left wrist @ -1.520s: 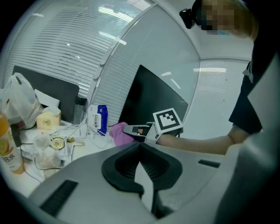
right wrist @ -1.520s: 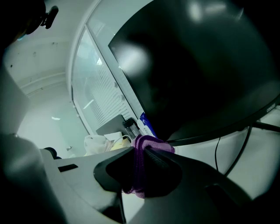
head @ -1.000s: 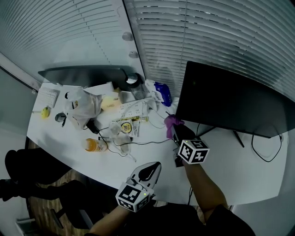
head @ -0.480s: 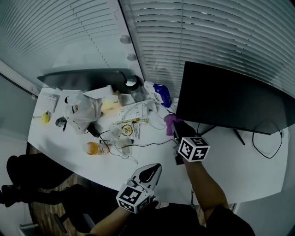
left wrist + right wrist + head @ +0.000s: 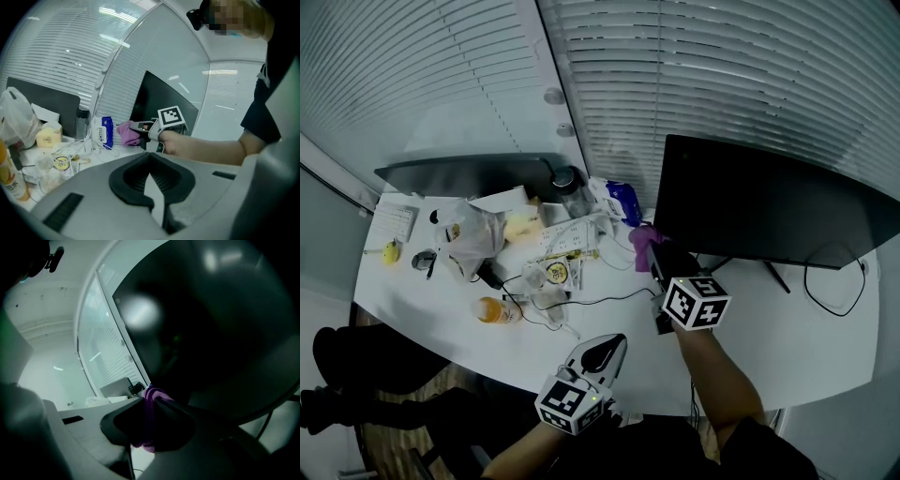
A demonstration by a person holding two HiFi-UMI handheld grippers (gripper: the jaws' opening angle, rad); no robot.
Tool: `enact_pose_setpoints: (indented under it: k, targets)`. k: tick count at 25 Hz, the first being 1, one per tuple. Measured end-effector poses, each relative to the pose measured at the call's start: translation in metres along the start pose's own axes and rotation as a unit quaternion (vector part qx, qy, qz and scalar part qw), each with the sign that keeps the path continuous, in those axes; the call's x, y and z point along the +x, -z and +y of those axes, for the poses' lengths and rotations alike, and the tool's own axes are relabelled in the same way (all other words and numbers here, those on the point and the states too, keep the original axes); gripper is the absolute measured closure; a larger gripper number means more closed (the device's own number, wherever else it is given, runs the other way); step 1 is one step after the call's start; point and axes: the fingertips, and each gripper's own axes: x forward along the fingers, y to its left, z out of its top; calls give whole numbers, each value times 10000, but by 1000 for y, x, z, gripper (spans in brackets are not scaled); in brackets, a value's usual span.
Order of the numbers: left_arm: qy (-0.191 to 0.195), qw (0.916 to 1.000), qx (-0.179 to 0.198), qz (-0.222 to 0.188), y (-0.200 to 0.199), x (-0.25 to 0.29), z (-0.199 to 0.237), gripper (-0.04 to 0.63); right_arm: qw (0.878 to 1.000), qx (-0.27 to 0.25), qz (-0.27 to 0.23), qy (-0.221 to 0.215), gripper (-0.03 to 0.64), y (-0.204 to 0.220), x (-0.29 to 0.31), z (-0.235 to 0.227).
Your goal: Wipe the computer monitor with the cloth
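The black monitor stands on the white desk at the right; its dark screen fills the right gripper view. My right gripper is shut on a purple cloth, holding it at the monitor's lower left corner. The cloth shows pinched between the jaws, and from the left gripper view the cloth hangs in front of the screen. My left gripper hovers low near the desk's front edge, jaws together and holding nothing.
Clutter covers the desk's left half: a plastic bag, an orange bottle, a blue wipes pack, a power strip with cables, a dark flask. A second dark screen stands at the back left. Blinds rise behind.
The right gripper with the cloth has edged up toward the monitor's lower left corner. The head view has shifted slightly. The left gripper stays put.
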Motion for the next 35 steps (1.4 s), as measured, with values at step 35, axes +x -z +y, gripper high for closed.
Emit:
enact_pose_setpoints:
  k: [35]
  targets:
    - [308,9957,587,-649,-38,-38,-41,591,9793,-1252,-1574,-236,540,-199,-83,96]
